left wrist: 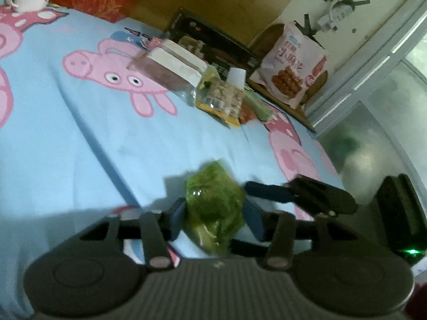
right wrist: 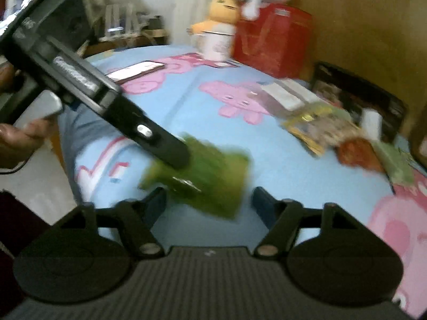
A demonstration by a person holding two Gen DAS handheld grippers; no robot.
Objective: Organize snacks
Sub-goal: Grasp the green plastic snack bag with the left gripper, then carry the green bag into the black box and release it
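On pale-blue cartoon bedsheet, crinkly green snack packet, glossy, lumpy

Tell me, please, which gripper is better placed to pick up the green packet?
Left. The green packet already sits between the fingers of the left gripper. The right gripper is open, with the packet mostly ahead of its fingertips, so it would probably need to advance first.
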